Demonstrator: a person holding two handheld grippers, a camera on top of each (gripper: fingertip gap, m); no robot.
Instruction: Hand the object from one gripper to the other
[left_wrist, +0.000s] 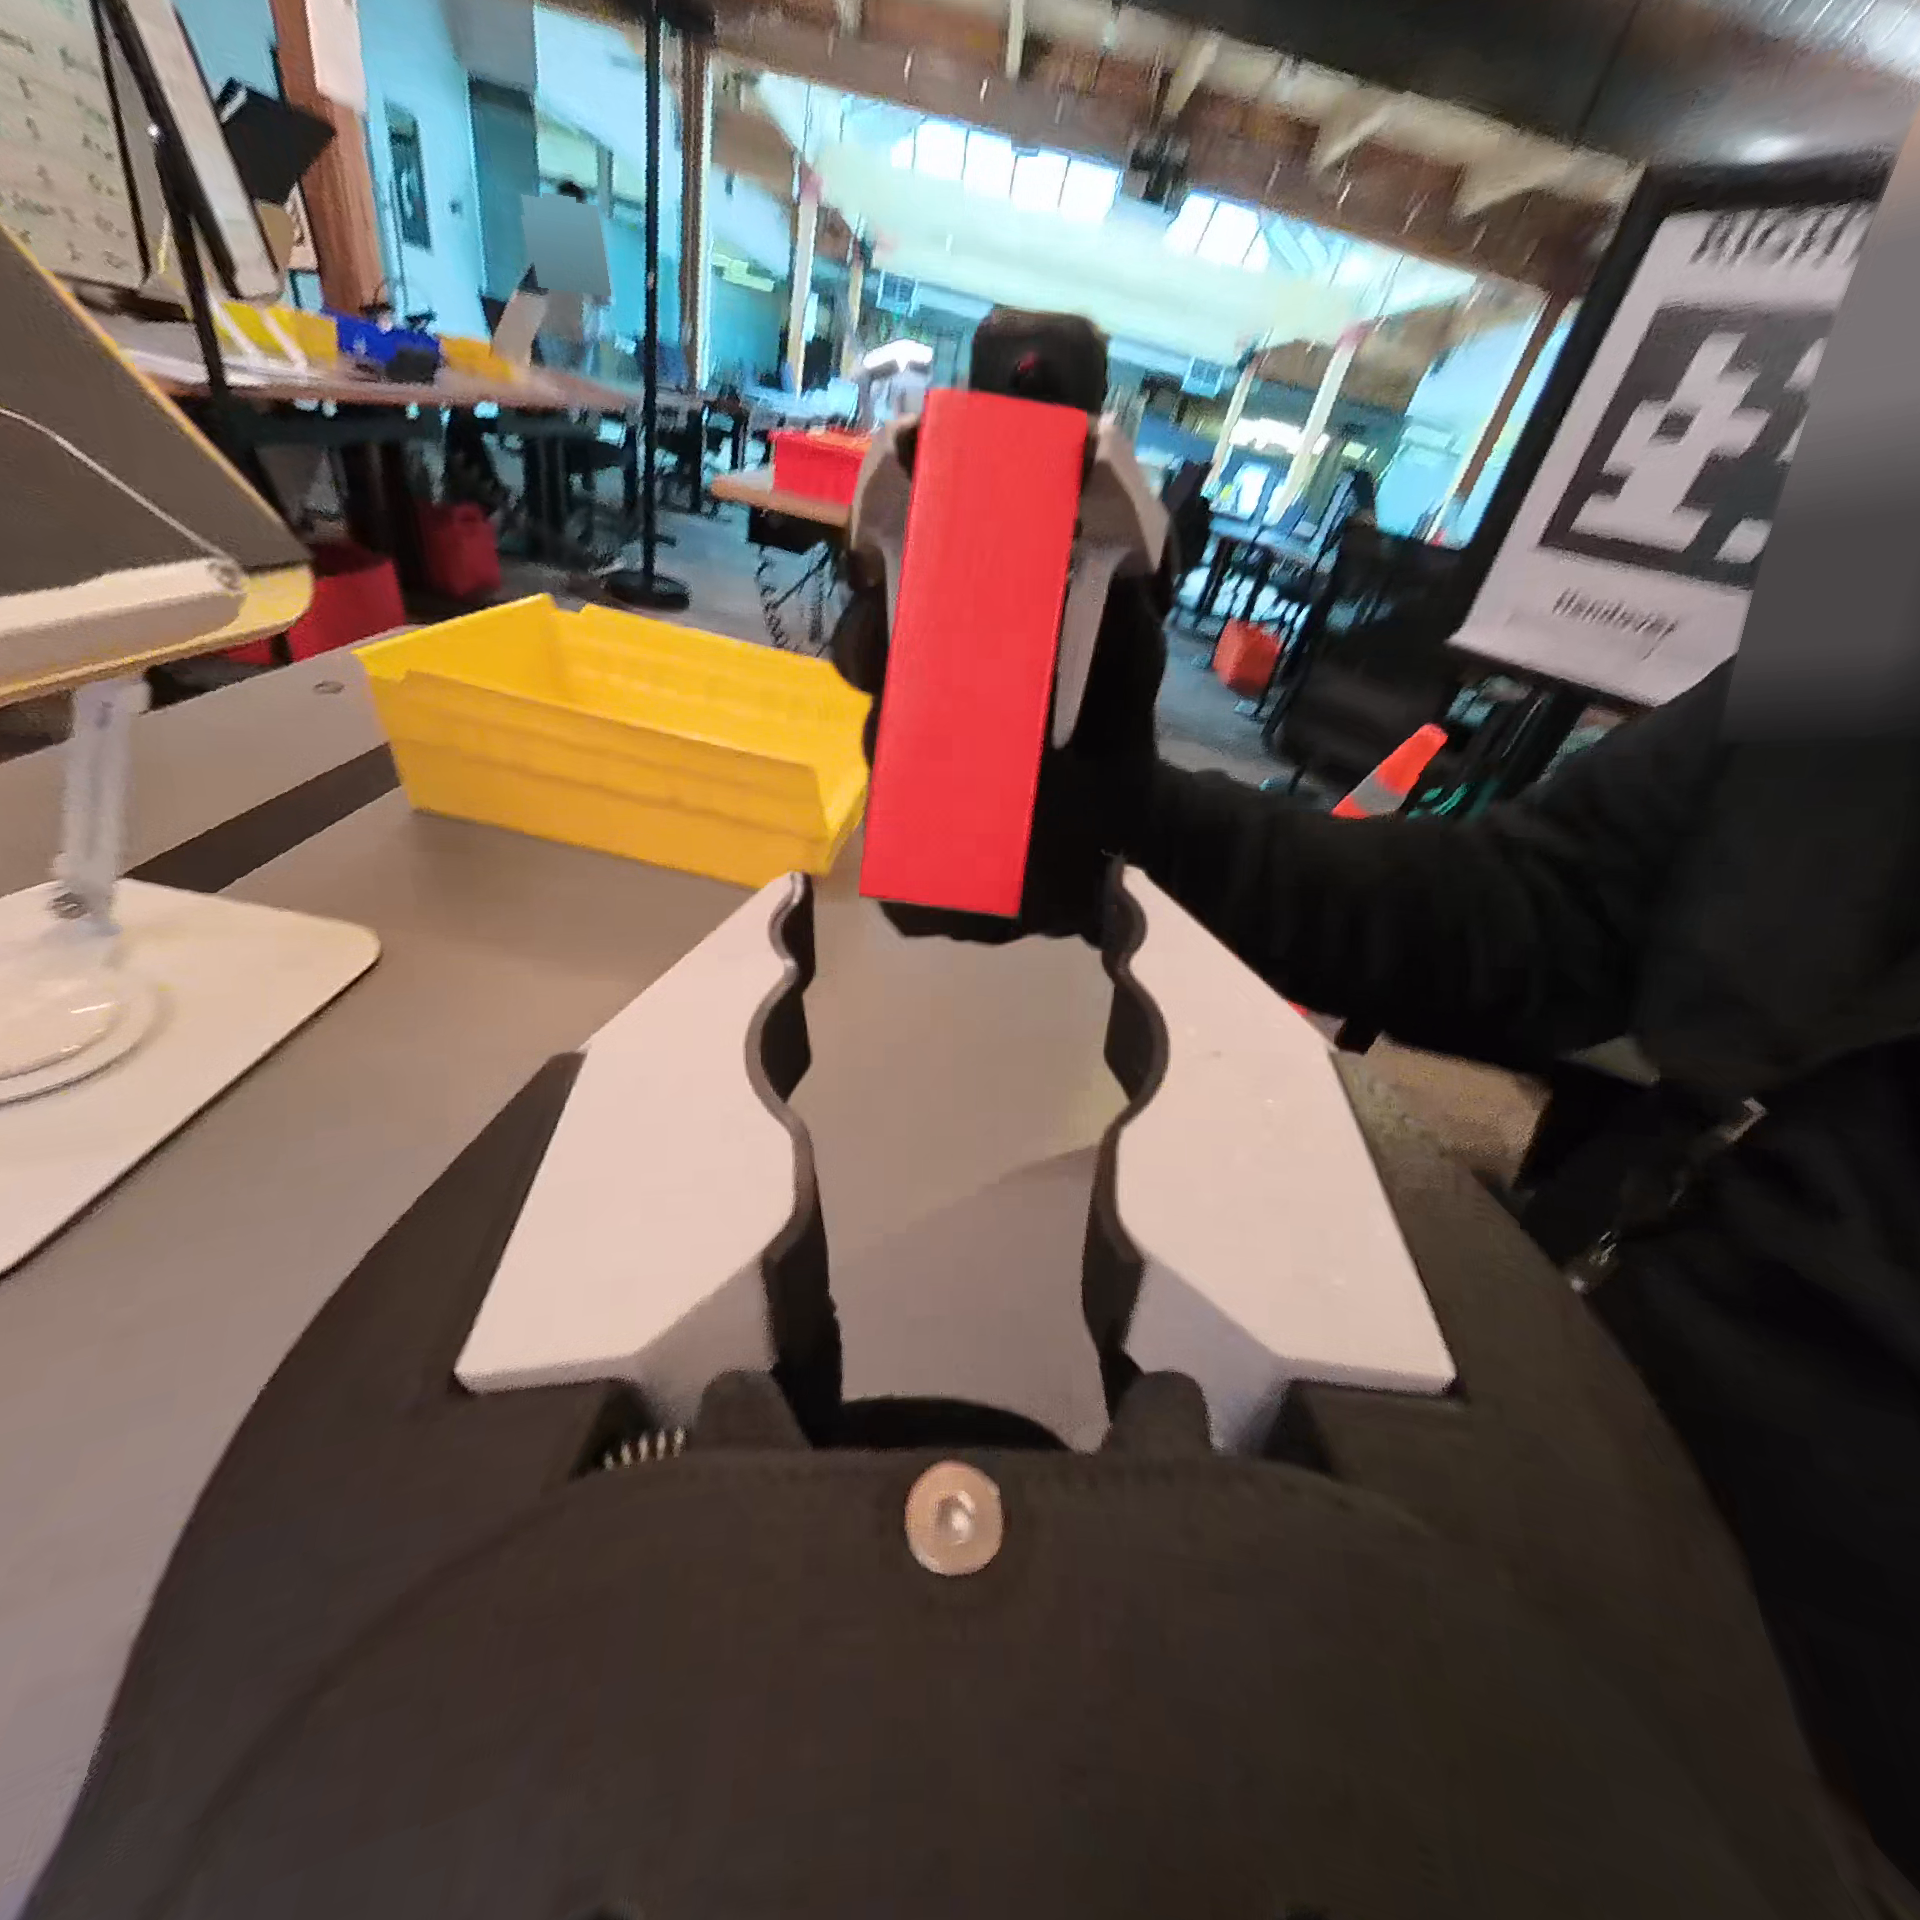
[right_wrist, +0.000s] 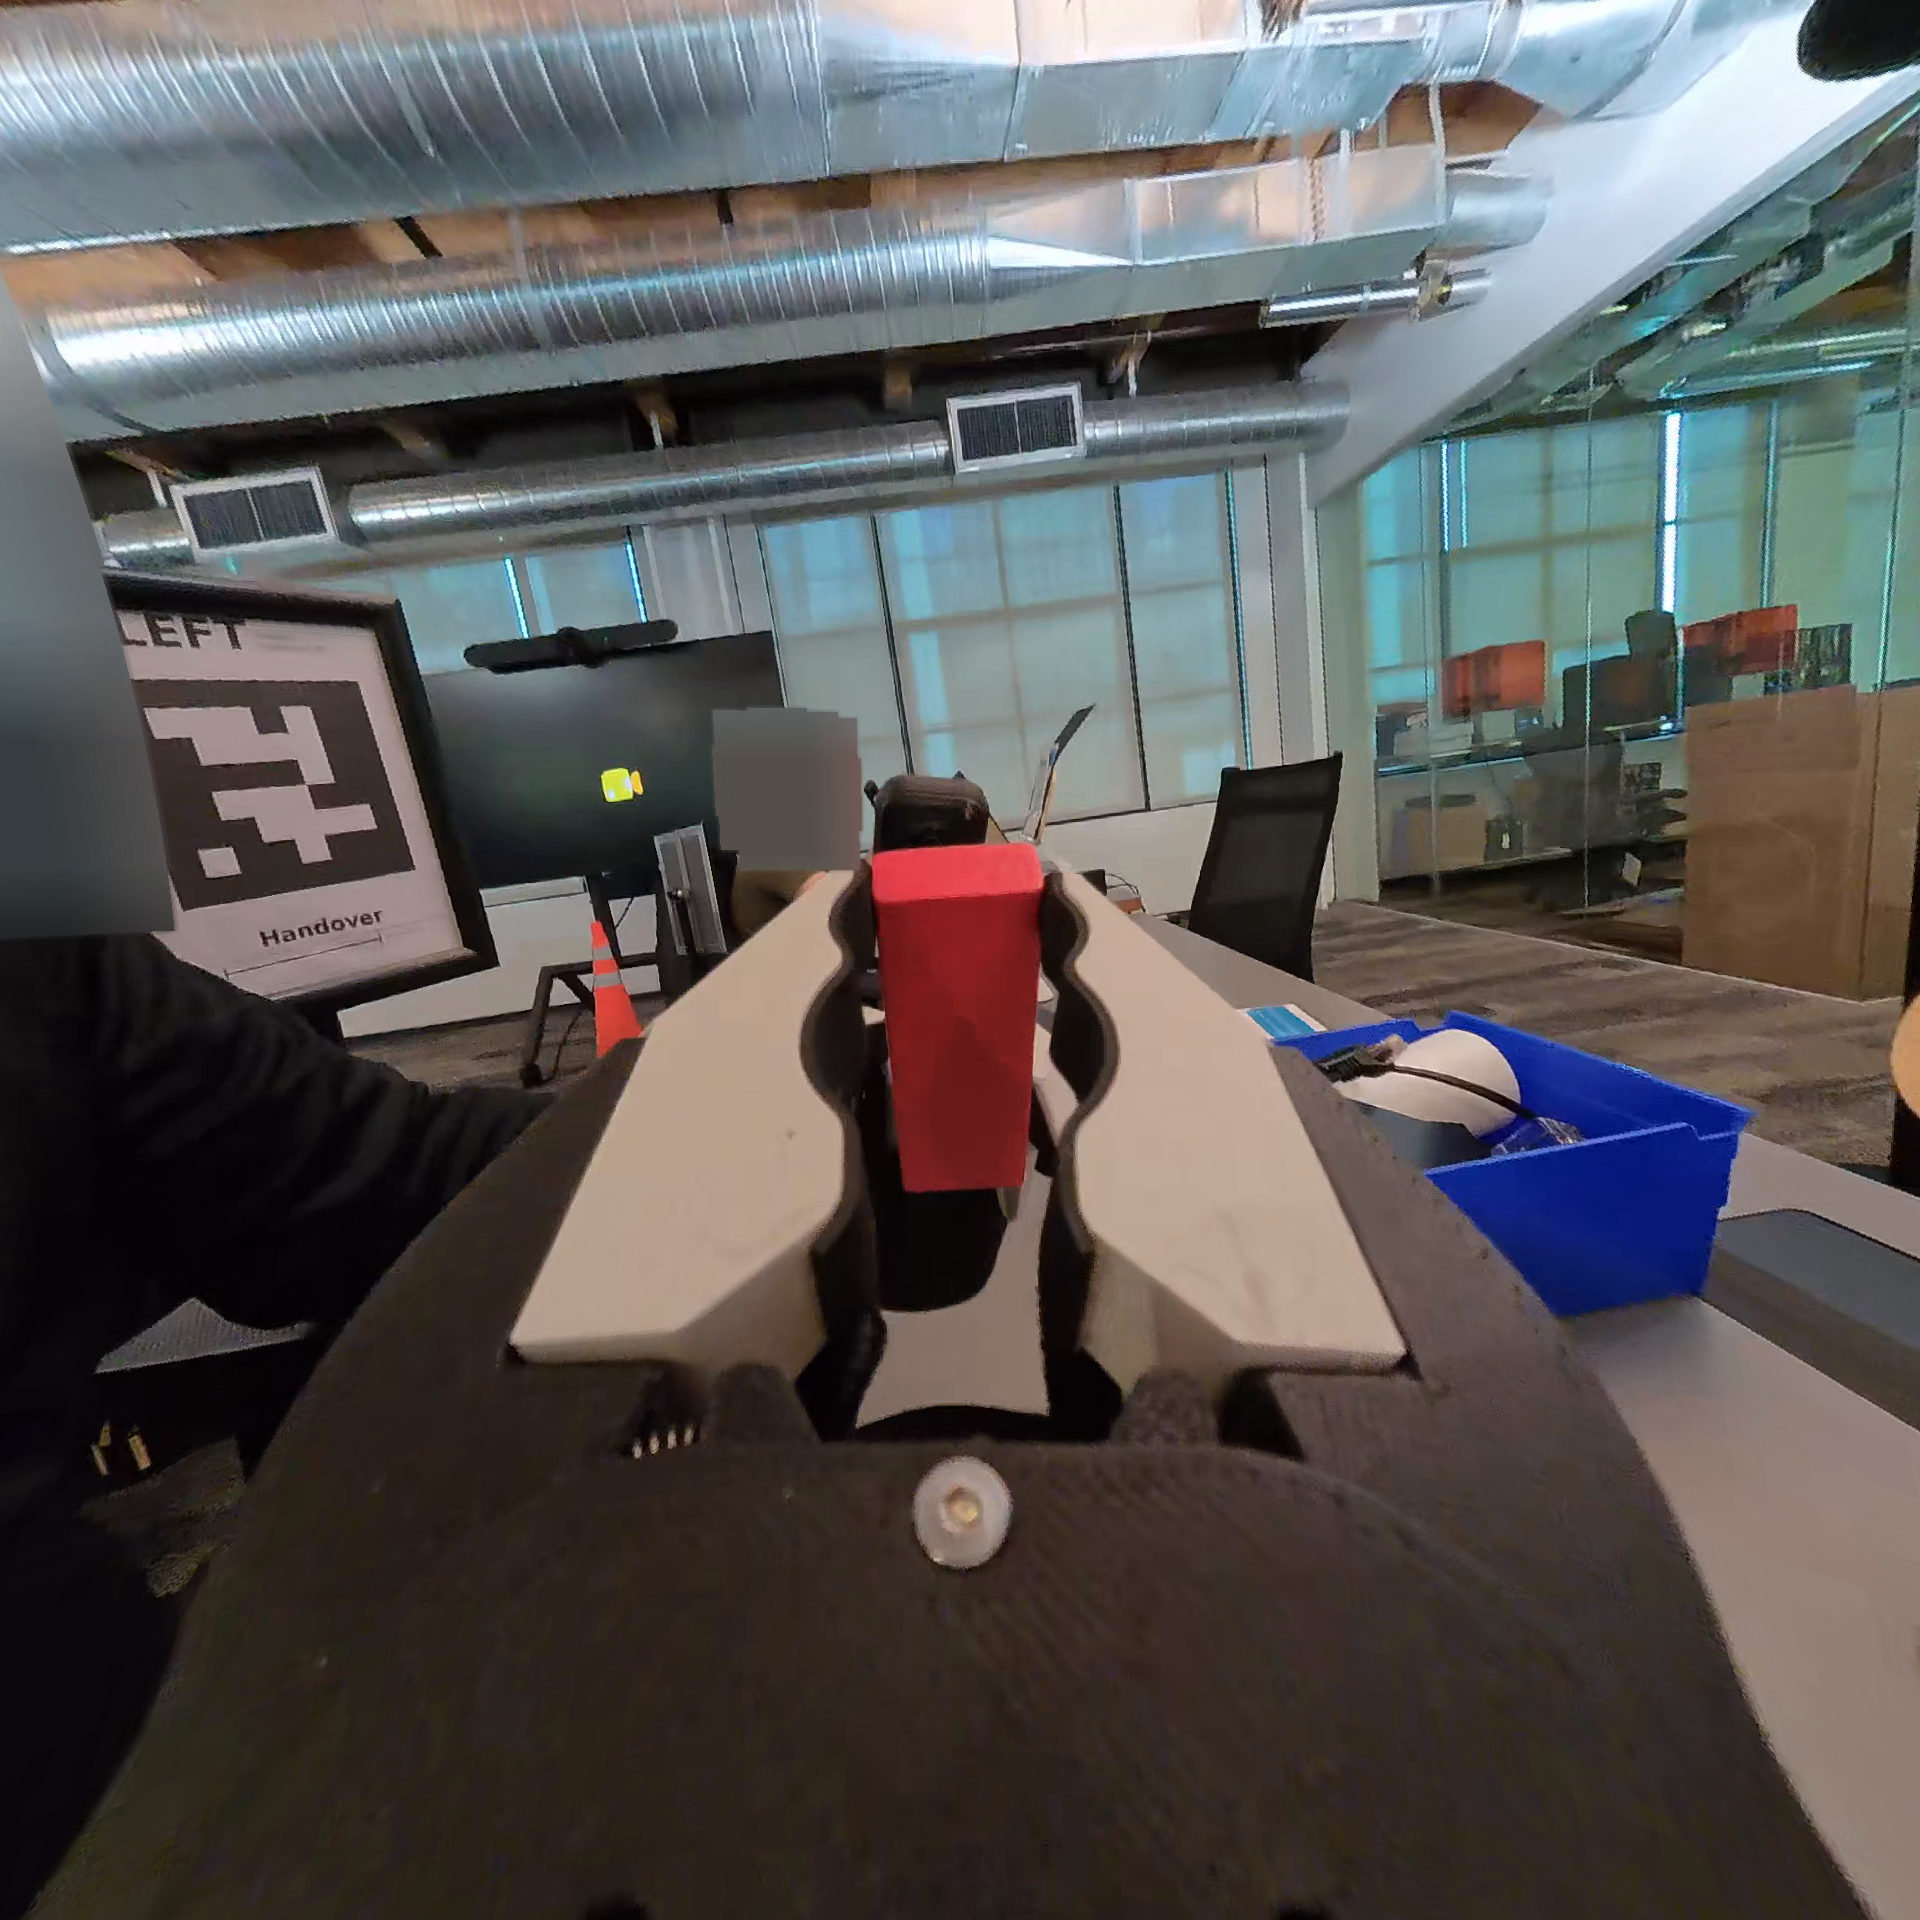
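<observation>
In the left wrist view, the left gripper (left_wrist: 958, 914) has its two grey fingers (left_wrist: 665, 1143) spread apart with nothing between them, over a grey table (left_wrist: 312, 1351). Just beyond its fingertips stands a red block (left_wrist: 971, 665), a long rectangular bar, nearly upright and leaning slightly to the right at its top. The right gripper (left_wrist: 987, 582) faces this camera from behind the block and pinches it between its grey fingers, which show on either side of the block's upper half. A black sleeve (left_wrist: 1455, 914) reaches in from the right to that gripper. The block's lower end hangs just above the gap between the left fingertips; whether it touches them cannot be told. On the table to the left sits a yellow bin (left_wrist: 613, 727), and nearer the camera a white stand base (left_wrist: 156, 1018).

In the right wrist view, the right gripper (right_wrist: 958, 914) is clenched on the red block (right_wrist: 961, 1018), its wavy black pads (right_wrist: 831, 997) pressing the block's two side faces near the fingertips. The block stands upright between the fingers, its top at the fingertips and its lower end hanging free in the gap. Behind its top the black body of the left gripper (right_wrist: 930, 810) peeks out. To the right, a blue bin (right_wrist: 1558, 1195) holding a white object and a black cable rests on the table. To the left stands a framed marker board (right_wrist: 281, 790), and an orange traffic cone (right_wrist: 613, 997) stands on the floor beyond.
</observation>
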